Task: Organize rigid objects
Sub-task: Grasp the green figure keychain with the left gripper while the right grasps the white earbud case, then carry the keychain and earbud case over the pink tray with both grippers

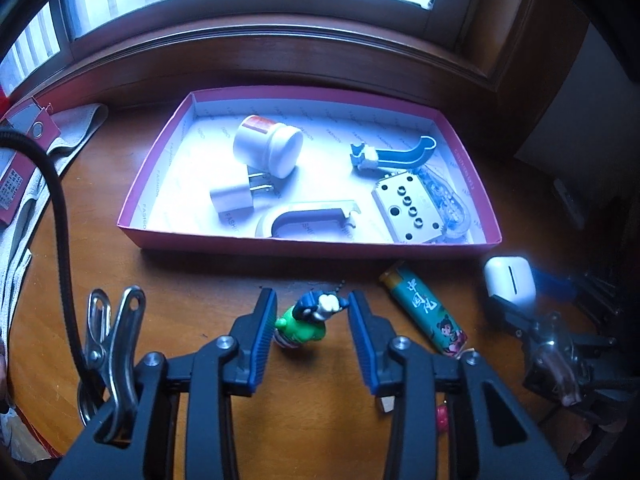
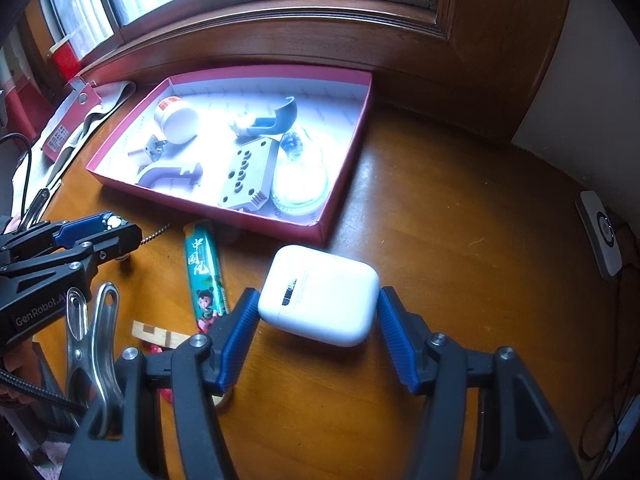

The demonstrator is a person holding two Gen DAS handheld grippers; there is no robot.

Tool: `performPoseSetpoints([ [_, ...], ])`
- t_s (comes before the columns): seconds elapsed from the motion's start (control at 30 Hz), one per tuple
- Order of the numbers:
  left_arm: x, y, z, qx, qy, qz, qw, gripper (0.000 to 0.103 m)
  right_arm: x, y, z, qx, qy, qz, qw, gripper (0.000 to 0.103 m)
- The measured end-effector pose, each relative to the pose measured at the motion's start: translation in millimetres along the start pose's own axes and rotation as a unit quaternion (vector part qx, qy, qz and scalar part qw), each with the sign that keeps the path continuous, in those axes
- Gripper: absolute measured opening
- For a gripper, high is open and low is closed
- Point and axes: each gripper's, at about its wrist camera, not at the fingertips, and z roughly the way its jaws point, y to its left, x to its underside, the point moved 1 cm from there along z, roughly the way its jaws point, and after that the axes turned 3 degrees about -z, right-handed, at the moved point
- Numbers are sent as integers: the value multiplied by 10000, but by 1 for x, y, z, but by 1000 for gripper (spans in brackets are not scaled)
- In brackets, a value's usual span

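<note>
Figurine (image 1: pixel 306 320) with bead chain clamped in left gripper (image 1: pixel 312 330) jaws, just above bench (image 1: pixel 224 280), near red box (image 1: pixel 168 236). White earbud case (image 2: pixel 320 294) pinched between right gripper (image 2: pixel 318 332) jaws beside box corner. Lighter (image 2: pixel 206 276) flat between the two.

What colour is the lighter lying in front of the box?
The lighter is green with a cartoon print and an orange top; clearest in the right wrist view.

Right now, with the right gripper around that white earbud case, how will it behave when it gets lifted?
The white earbud case looks like a hard, glossy shell, so it should stay stiff but may slip on the ribbed pads. Its rounded corners suggest that it could twist between the jaws of the right gripper. It is probably light for its size.
</note>
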Motion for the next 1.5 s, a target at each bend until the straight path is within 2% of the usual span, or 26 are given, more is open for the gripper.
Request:
performPoseSetpoints([
  [0.73,-25,16,-34,-113,-444,-218,9987,38,-28,30,-36,-275,-442,-204,9984,61],
  [1.5,-56,18,-25,-182,-552,-222,9981,38,-59,38,-32,-406,-548,-293,9972,61],
])
